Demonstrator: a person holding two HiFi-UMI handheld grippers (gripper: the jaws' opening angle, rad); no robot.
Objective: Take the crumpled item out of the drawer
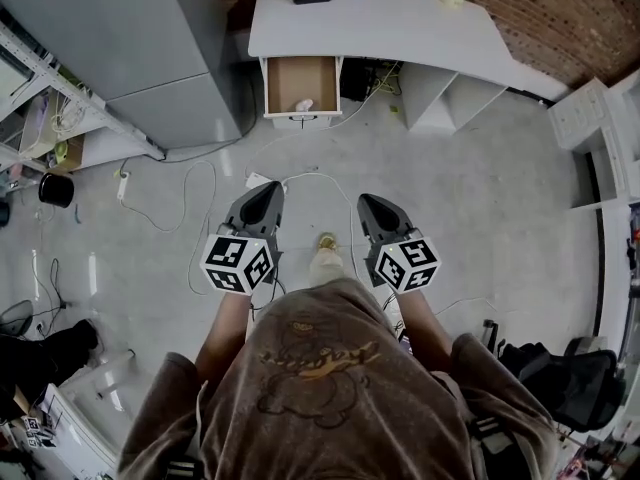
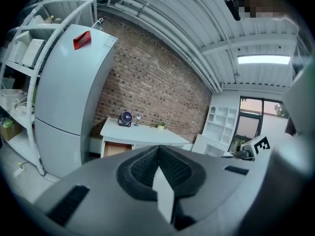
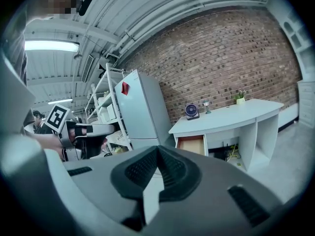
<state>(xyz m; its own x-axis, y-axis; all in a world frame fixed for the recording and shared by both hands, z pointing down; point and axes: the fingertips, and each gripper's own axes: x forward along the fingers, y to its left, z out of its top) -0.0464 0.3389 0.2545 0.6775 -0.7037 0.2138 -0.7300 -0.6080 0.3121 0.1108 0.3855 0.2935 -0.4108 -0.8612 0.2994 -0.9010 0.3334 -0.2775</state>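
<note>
Head view: the room has a pale concrete floor with loose cables across it, and a brick wall at the far side. A white desk stands against that wall, with a grey fridge to its left. The desk's drawer is pulled open toward me, so its inside is exposed from above. The crumpled item lies at the near edge of the drawer's floor, a small pale lump. I hold the left gripper and the right gripper side by side in front of my body, both pointing toward the desk and well apart from it. Neither is within reach of the drawer.

Left gripper view: the jaws are pressed together with nothing between them. The open drawer sits beyond the jaw tips, slightly left of them. The item inside cannot be made out from here.

Right gripper view: these jaws are also pressed together and empty. The drawer front shows to the right of the tips, below the desktop.

Judgement: the task is at the approach step. Shut jaws suit carrying, but one gripper must spread before it enters the drawer.
</note>
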